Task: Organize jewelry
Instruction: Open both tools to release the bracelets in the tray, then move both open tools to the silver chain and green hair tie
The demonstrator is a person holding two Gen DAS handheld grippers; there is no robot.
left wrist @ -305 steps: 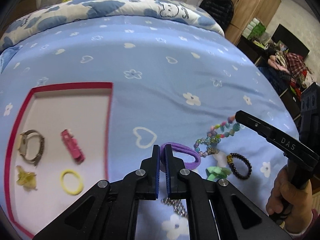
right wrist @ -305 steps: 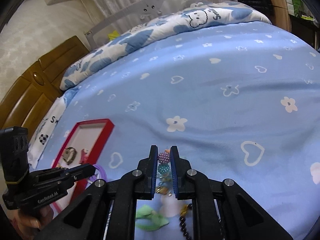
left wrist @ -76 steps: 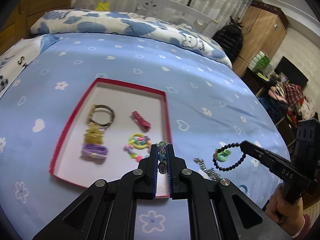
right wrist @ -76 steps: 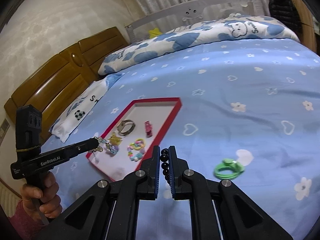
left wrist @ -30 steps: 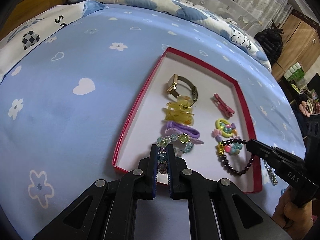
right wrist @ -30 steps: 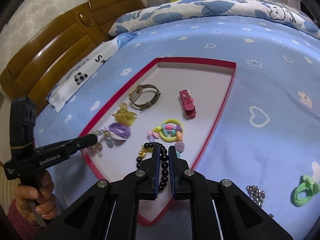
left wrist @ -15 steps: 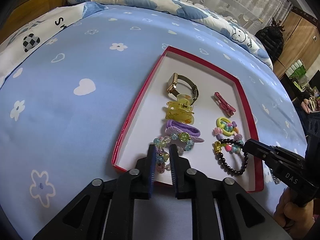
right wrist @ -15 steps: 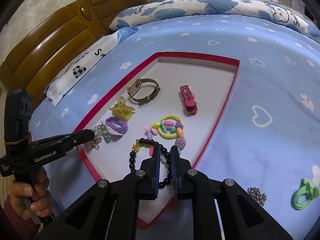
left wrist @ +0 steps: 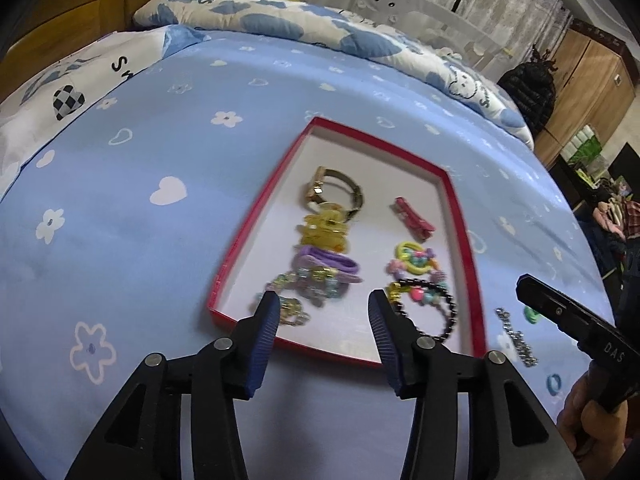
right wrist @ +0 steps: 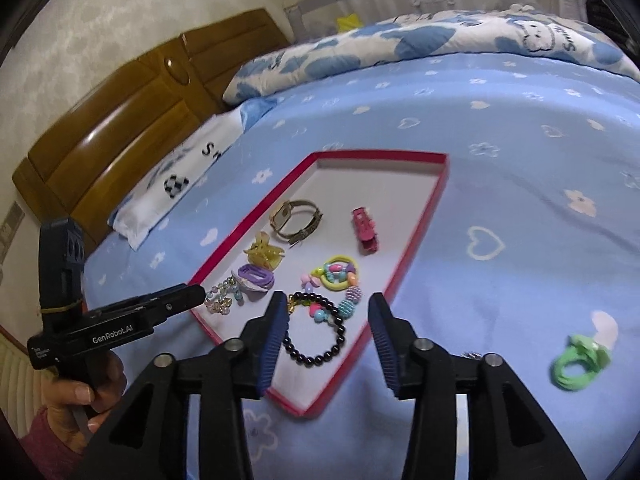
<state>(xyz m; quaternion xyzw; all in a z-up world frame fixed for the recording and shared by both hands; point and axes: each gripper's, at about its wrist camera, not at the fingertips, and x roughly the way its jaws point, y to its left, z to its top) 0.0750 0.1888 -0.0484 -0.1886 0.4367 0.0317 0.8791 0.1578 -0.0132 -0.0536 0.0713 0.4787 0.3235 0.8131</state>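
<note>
A red-rimmed tray lies on the blue bedspread. In it lie a watch, a yellow claw clip, a purple hair tie, a pale crystal bead bracelet, a pink clip, a colourful bead bracelet and a black bead bracelet. My left gripper is open and empty above the tray's near edge. My right gripper is open and empty, with the black bracelet lying between its fingers.
On the bedspread right of the tray lie a silver chain, a green hair tie and a small blue ring. Pillows and a wooden headboard stand at the far left.
Both grippers have opened wide. The crystal bracelet has dropped from the left one and the black bracelet from the right; both now lie in the tray. Both grippers have drawn back slightly.
</note>
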